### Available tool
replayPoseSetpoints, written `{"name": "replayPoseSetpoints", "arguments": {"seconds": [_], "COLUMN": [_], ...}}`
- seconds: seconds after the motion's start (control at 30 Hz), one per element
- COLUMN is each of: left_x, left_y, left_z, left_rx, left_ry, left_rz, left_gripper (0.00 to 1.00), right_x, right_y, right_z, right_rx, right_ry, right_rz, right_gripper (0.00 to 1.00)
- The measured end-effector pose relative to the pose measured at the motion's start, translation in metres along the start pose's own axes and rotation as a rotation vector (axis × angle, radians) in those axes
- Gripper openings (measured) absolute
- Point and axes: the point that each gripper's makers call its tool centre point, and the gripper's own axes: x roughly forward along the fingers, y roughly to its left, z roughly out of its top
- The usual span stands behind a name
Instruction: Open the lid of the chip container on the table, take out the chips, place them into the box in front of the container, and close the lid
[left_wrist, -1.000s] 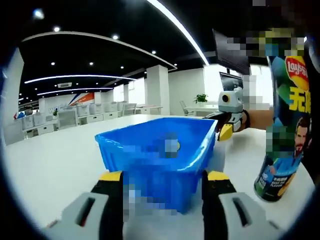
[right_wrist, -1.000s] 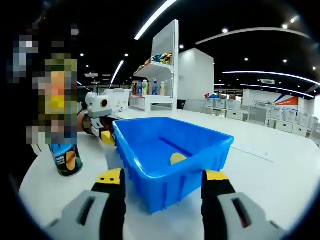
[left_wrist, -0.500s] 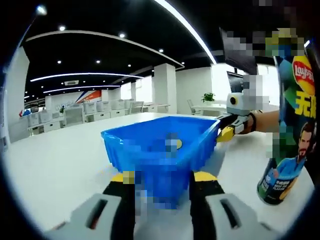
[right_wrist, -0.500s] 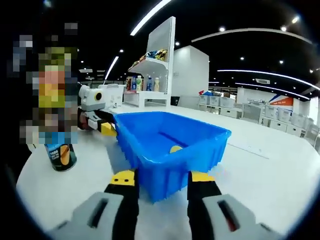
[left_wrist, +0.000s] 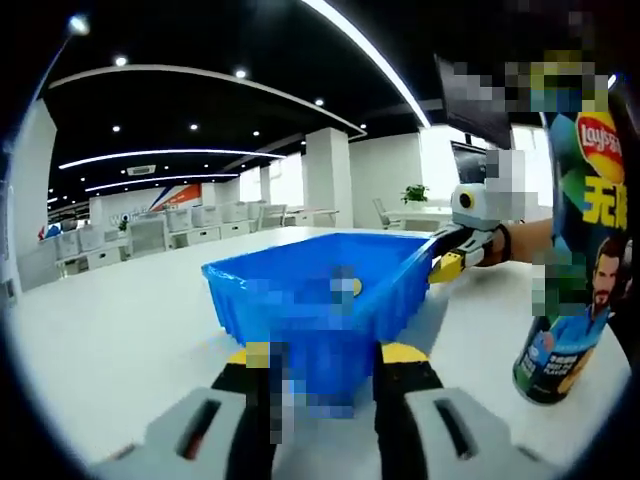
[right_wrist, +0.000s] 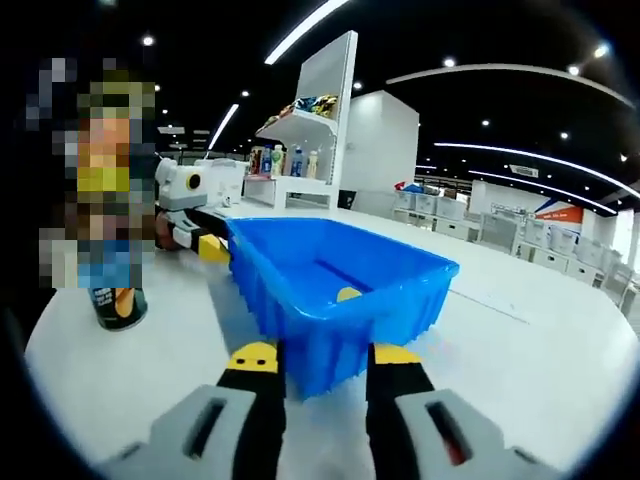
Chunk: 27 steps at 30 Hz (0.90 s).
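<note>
left gripper (left_wrist: 325, 355): jaws narrowed around near corner of blue plastic box (left_wrist: 320, 290), contact unclear | yellow chip (right_wrist: 348, 294) lies inside box | right gripper (right_wrist: 325, 358): same at opposite corner | tall green chip can (left_wrist: 575, 250) upright on white table (left_wrist: 110, 330), 3 o'clock of box

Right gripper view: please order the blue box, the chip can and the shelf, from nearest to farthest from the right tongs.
1. Blue box, its corner between the right tongs.
2. Chip can, on the left of the table.
3. Shelf, far behind the table.
</note>
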Motion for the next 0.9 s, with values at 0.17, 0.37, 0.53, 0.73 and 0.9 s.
{"name": "replayPoseSetpoints", "arguments": {"seconds": [0.17,0.37,0.53,0.73,0.9], "left_x": [-0.003,-0.003,0.000,0.013,0.025], "left_y": [0.001,0.000,0.011,0.030,0.042], "left_z": [0.011,0.019,0.032,0.045,0.050], "left_rx": [0.025,0.021,0.038,0.059,0.065], "left_ry": [-0.035,-0.046,-0.063,-0.063,-0.059], "left_rz": [-0.002,-0.006,0.000,0.004,0.005], "left_gripper": [0.35,0.35,0.36,0.36,0.36], "right_x": [-0.003,-0.006,-0.004,0.008,0.023], "right_y": [-0.002,-0.010,-0.019,-0.040,-0.058], "right_z": [0.003,0.014,0.028,0.042,0.044], "right_rx": [-0.016,-0.030,-0.043,-0.061,-0.062], "right_ry": [-0.009,-0.034,-0.048,-0.052,-0.053], "right_rz": [0.001,-0.005,-0.008,-0.006,0.001], "right_gripper": [0.29,0.29,0.29,0.29,0.29]}}
